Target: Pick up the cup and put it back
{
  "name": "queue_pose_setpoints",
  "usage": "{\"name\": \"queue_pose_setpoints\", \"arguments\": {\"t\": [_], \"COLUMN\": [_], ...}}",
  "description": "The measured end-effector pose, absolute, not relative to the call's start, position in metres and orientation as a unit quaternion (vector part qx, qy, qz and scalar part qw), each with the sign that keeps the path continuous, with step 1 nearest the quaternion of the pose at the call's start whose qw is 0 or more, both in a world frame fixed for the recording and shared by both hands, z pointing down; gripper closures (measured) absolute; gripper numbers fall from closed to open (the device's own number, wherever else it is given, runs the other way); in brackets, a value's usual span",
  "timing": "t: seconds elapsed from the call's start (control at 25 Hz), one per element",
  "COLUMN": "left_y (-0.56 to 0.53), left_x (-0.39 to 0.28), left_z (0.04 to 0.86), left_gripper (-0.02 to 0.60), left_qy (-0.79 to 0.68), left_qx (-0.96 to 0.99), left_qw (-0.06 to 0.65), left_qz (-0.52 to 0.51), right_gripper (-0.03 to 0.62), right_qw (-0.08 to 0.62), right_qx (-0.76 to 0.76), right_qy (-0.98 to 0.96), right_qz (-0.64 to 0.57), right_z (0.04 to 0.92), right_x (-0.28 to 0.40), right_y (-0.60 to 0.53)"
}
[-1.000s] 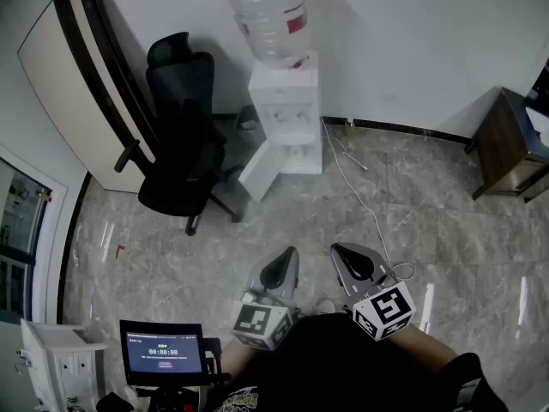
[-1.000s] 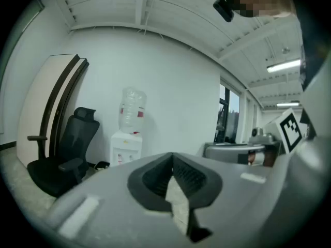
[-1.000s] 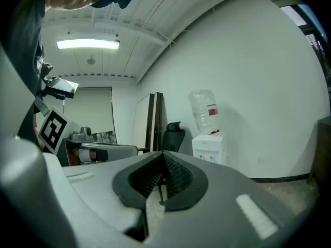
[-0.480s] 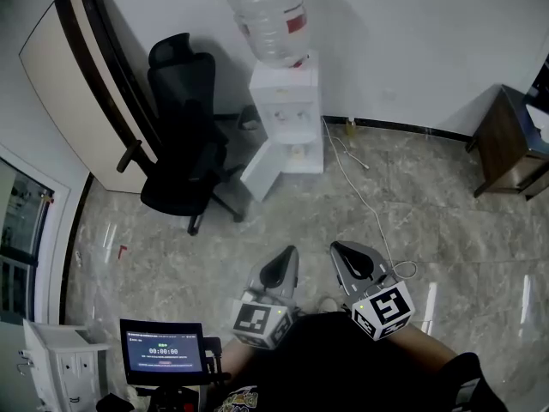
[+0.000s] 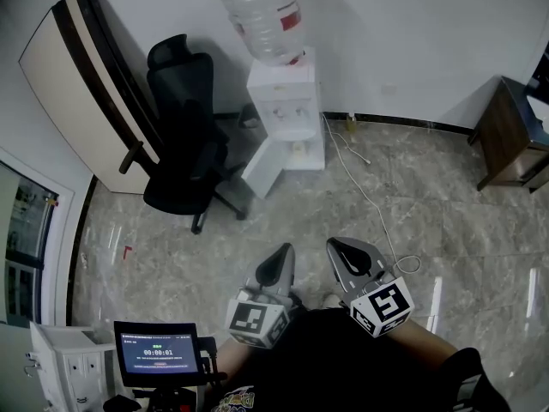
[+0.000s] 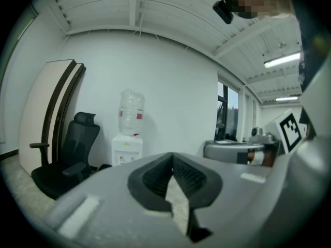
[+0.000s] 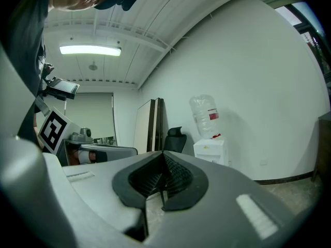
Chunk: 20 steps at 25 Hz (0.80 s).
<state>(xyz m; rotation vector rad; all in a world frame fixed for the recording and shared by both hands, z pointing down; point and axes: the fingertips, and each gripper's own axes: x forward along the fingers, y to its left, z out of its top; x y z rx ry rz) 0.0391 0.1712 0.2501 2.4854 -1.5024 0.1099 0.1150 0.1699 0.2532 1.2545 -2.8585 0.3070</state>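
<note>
Pale stone floor (image 5: 446,230) across most of the head view, white wall behind. Against that wall, left to right: a tall cream panel with dark edging (image 5: 73,75), a black office chair (image 5: 184,161), a white water dispenser (image 5: 287,110) with an upturned bottle on top and its lower door swung open, and, far right, a brown wooden cabinet (image 5: 506,144). White cable (image 5: 369,196) trailing over the floor from the wall toward the person. Small screen (image 5: 159,352) at lower left.

No cup made out with certainty in any view. Only a small pale shape (image 5: 297,148) inside the dispenser's open lower compartment, too small to name; possibly the cup, as a guess.

Left tongs (image 5: 283,254) and right tongs (image 5: 337,247) held side by side close to the body, roughly level, both aimed at the far wall. Both pressed together at the tips, pinching nothing: only floor showing through the notch behind the pads in each gripper view.

Deciding relation: dispenser well apart from both tongs, straight ahead. Sits left of centre in the left gripper view and right of centre in the right gripper view, so lies between the two lines of aim. Lines up slightly more with the left tongs in the head view, though the difference is slight. Calls for closing the distance before either tongs can reach anything.
</note>
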Motion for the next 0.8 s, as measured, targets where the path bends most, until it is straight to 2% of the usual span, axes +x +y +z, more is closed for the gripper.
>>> {"name": "queue_pose_setpoints", "arguments": {"t": [0.36,0.8], "left_y": [0.119,-0.043], "left_x": [0.02,-0.021], "left_z": [0.264,0.268], "left_gripper": [0.577,0.577], "left_qy": [-0.503,-0.483], "left_qx": [0.854,0.859], "left_qw": [0.133,0.167], "left_qz": [0.027,0.0], "right_gripper": [0.585,0.572], "right_qw": [0.014,0.037], "right_qx": [0.415,0.452], "right_qy": [-0.905,-0.886], "right_qz": [0.097,0.091], "right_z": [0.262,0.252], "right_x": [0.102,0.07], "right_y": [0.121,-0.041]}}
